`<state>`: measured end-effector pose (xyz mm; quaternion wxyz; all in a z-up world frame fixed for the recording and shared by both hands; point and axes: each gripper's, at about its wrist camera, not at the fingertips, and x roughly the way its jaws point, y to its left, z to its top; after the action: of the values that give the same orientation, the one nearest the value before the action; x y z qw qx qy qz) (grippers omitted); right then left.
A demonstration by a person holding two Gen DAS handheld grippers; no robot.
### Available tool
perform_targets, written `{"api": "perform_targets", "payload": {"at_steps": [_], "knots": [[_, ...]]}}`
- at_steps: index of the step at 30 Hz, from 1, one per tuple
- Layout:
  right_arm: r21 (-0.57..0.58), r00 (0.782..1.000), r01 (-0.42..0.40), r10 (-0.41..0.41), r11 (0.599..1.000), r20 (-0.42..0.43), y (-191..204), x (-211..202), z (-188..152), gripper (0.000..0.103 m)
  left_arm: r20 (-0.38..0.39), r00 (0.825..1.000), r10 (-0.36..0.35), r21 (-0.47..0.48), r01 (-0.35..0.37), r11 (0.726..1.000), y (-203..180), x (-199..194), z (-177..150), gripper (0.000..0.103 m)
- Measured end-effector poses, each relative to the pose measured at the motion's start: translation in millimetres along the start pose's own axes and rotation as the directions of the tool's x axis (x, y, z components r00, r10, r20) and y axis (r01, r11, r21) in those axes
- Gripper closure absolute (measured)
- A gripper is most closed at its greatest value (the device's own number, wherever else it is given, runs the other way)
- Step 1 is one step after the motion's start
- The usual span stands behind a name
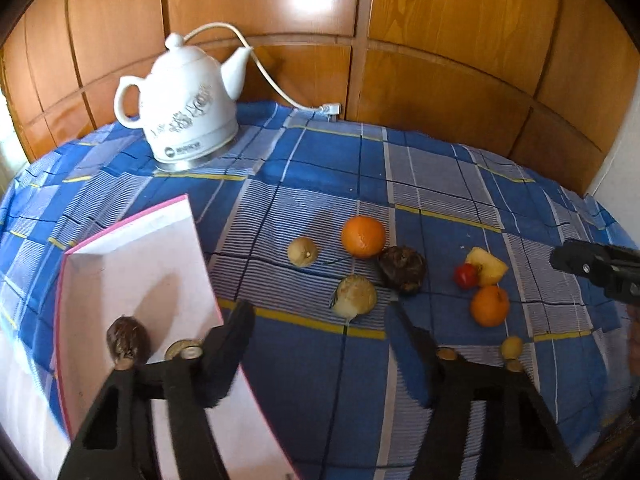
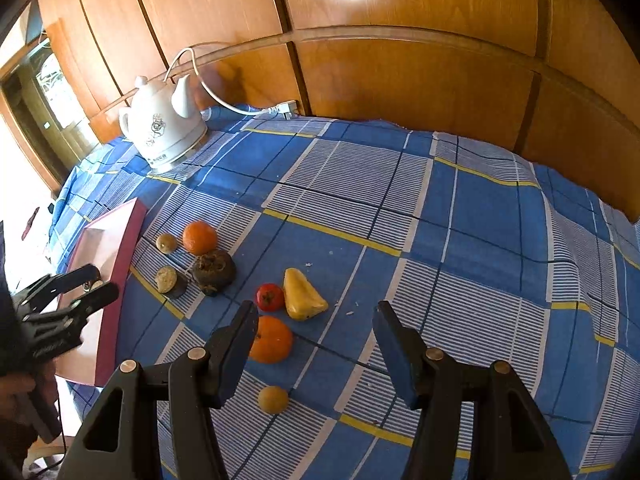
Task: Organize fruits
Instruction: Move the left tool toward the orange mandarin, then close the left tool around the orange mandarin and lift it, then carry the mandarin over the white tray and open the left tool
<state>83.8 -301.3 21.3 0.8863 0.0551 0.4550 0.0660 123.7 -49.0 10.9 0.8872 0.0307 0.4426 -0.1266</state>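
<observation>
Several fruits lie on the blue checked cloth: an orange [image 1: 363,237], a small tan fruit [image 1: 302,252], a pale round fruit [image 1: 354,296], a dark brown fruit [image 1: 402,269], a red tomato [image 1: 465,276], a yellow piece [image 1: 486,266], a second orange [image 1: 489,305] and a small yellow fruit [image 1: 512,347]. A pink-edged white tray [image 1: 132,248] at the left holds a dark brown fruit [image 1: 127,340] and a small tan fruit [image 1: 181,349]. My left gripper [image 1: 320,320] is open and empty, beside the tray's right edge. My right gripper [image 2: 316,314] is open and empty, above the second orange [image 2: 271,339], tomato [image 2: 269,297] and yellow piece [image 2: 302,294].
A white electric kettle [image 1: 185,105] with its cord [image 1: 276,84] stands at the back left, against wooden panelling [image 1: 440,60]. The right gripper shows at the right edge of the left wrist view [image 1: 600,270]. The left gripper shows over the tray [image 2: 108,264] in the right wrist view [image 2: 90,284].
</observation>
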Motion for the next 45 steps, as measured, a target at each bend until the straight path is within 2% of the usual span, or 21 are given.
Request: {"api": "perform_targets", "payload": {"at_steps": [2,4,10,13,16,18,19,21,22,29,34,37,41,45], "knots": [[0.006,1.000,-0.001,0.001,1.000,0.000,-0.9,-0.7,1.0,0.043,-0.013,1.000,-0.023,0.014,0.023,1.000,-2.9,6.5,7.2,0.053],[0.026,1.000,0.003,-0.003,1.000,0.007,-4.6,-2.6,2.3,0.043,-0.012,0.999,-0.033,0.045,0.034,0.998,-9.9,13.4,15.7,0.054],[0.146,1.000,-0.020,0.021,0.989,-0.010,-27.5,-1.9,4.1,0.043,-0.039,0.999,-0.036,0.087,0.040,0.995,-26.6,44.0,44.8,0.054],[0.143,1.000,-0.008,0.012,0.990,-0.021,-26.6,0.5,3.4,0.043,-0.077,0.995,-0.060,0.064,0.065,0.996,-30.7,65.9,57.9,0.053],[0.142,1.000,-0.006,0.010,0.990,-0.028,-26.4,2.9,3.6,0.043,-0.100,0.991,-0.087,0.032,0.091,0.995,-30.1,84.4,65.3,0.044],[0.148,0.999,-0.002,0.007,0.989,-0.034,-28.0,4.9,3.8,0.043,-0.125,0.988,-0.087,0.019,0.090,0.996,-29.4,96.5,66.8,0.044],[0.154,0.999,-0.002,0.008,0.988,-0.038,-29.3,6.1,3.9,0.043,-0.146,0.985,-0.097,0.004,0.098,0.995,-27.8,103.6,66.6,0.046],[0.159,0.999,0.002,0.005,0.987,-0.043,-31.5,8.5,4.4,0.043,-0.182,0.974,-0.136,-0.029,0.133,0.991,-23.6,115.8,63.4,0.062],[0.160,0.999,0.006,0.002,0.987,-0.047,-32.3,10.1,4.5,0.043,-0.179,0.972,-0.152,-0.042,0.146,0.988,-21.7,117.5,61.7,0.062],[0.208,0.996,-0.002,0.020,0.978,-0.086,-44.6,26.2,2.5,0.043,-0.114,0.965,-0.236,-0.098,0.225,0.969,-12.5,97.3,60.4,0.063],[0.217,0.994,-0.020,0.042,0.976,-0.098,-45.0,34.6,0.2,0.043,-0.041,0.970,-0.241,-0.070,0.238,0.969,-11.3,61.7,57.6,0.063],[0.202,0.993,-0.041,0.062,0.979,-0.101,-41.3,40.0,-0.2,0.046,-0.006,0.970,-0.243,-0.043,0.242,0.969,-11.7,37.5,46.2,0.063],[0.143,0.993,-0.058,0.071,0.988,-0.090,-30.5,47.0,2.7,0.054,0.012,0.967,-0.256,-0.027,0.256,0.966,-10.4,13.7,24.1,0.063],[0.101,0.987,-0.130,0.138,0.986,-0.082,-17.8,48.0,4.1,0.059,0.013,0.963,-0.270,-0.043,0.271,0.962,-5.8,0.9,3.4,0.063]]}}
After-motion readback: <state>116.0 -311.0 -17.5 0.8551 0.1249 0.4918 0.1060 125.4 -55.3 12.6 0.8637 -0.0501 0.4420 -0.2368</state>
